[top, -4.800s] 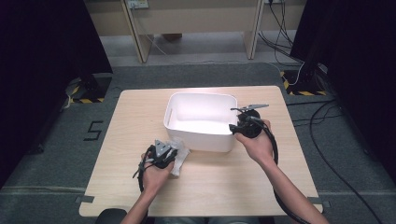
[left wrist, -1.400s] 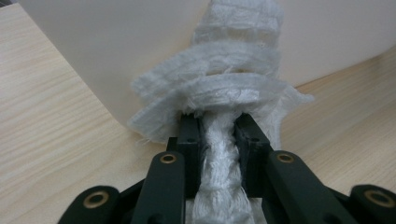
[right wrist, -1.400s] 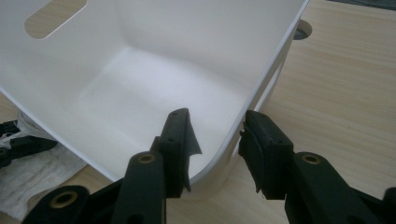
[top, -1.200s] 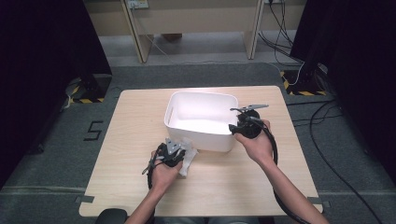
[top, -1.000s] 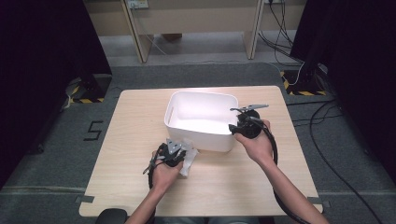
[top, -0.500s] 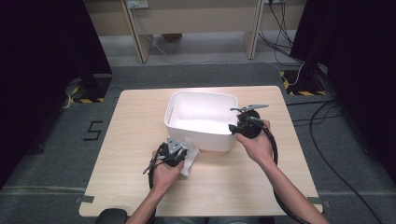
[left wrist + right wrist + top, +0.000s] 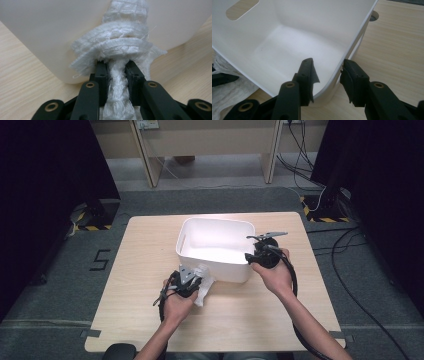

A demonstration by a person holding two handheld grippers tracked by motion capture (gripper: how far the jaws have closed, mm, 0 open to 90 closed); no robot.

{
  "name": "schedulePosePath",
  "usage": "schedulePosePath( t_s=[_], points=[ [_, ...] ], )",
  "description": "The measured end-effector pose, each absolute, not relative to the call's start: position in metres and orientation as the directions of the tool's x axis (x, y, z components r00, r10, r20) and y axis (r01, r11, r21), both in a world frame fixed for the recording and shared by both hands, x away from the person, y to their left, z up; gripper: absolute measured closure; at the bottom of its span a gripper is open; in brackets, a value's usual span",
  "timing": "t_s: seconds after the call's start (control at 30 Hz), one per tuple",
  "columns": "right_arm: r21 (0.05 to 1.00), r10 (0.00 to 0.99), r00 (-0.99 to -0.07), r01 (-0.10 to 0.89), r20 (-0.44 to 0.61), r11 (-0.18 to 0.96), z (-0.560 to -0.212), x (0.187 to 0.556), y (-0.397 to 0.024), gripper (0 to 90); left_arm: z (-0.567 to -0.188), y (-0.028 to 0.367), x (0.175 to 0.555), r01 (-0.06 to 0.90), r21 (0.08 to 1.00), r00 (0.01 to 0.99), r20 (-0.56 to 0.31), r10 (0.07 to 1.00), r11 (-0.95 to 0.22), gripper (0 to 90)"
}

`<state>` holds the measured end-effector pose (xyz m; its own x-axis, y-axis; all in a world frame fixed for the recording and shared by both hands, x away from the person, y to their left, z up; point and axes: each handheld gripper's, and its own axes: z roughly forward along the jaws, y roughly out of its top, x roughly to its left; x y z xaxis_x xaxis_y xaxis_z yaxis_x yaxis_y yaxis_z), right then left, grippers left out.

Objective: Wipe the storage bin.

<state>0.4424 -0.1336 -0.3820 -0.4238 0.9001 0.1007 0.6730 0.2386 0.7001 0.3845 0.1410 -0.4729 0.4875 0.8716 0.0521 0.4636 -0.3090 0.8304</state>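
Across the middle of the high view spreads the pale wooden tabletop (image 7: 140, 270), with grey floor around it. Near the centre of the frame, toward the tabletop's far half, stands a white plastic tub (image 7: 216, 249), open side up, with a slot handle cut into its left wall. In the right gripper view the tub (image 7: 287, 45) takes up the upper left, its inside bare and white.

Just below and left of the tub in the high view lies a white woven cloth (image 7: 204, 286), bunched up, one part on the wood and the rest pressed against the tub's near wall. In the left gripper view the cloth (image 7: 117, 45) rises in crumpled folds in front of that wall.

The left tongs (image 7: 186, 281), at lower centre of the high view, are clamped narrowly on a twisted strand of the cloth, as the left gripper view (image 7: 117, 75) shows. The right tongs (image 7: 260, 256), at the tub's right near corner, straddle its rim: in the right gripper view (image 7: 328, 75) one jaw sits inside the wall, the other outside, at a middling gap; whether the pads press the wall I cannot tell.
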Motion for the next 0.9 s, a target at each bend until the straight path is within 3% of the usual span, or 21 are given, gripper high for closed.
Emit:
schedulePosePath(
  t_s=[0.9],
  points=[
    [0.699, 0.901, -0.421, 0.676, 0.105, 0.234, -0.382, 0.443, -0.134, 61.8, -0.441, 0.136, 0.379, 0.405, 0.867, 0.488, 0.062, 0.871, -0.289, 74.9]
  ],
)
